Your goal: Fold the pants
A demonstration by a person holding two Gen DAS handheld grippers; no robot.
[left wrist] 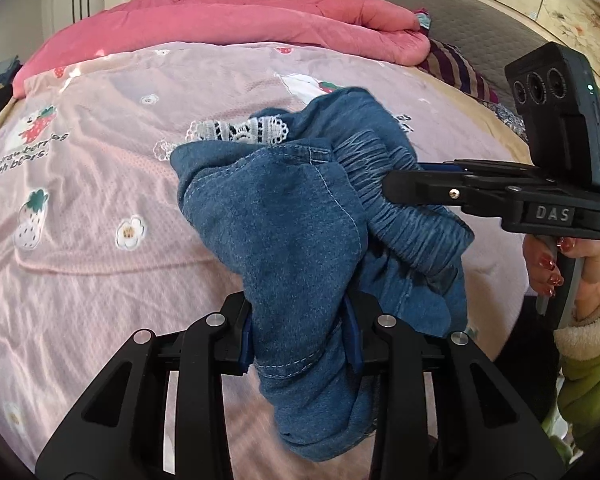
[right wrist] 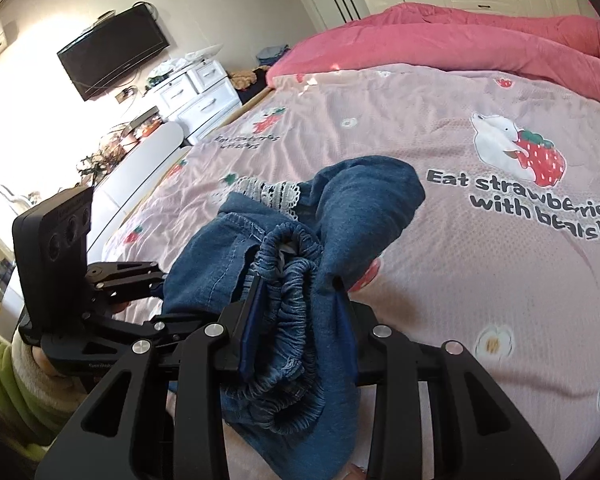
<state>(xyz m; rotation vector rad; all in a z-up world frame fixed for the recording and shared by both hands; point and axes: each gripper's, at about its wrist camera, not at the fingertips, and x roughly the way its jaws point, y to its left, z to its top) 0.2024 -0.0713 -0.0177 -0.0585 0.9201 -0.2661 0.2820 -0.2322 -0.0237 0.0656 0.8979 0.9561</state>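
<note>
Small blue denim pants with a white lace trim are bunched and lifted over the pink strawberry bedsheet. My left gripper is shut on a fold of the denim near a stitched hem. Reaching in from the right, my right gripper is clamped on the gathered elastic waistband. In the right wrist view the pants hang between the blue pads of my right gripper, and my left gripper bites the cloth from the left.
A folded pink quilt lies across the far end of the bed, with a striped pillow and grey headboard at the right. A hand with red nails holds the right gripper's handle. White drawers and a wall TV stand beyond the bed's left edge.
</note>
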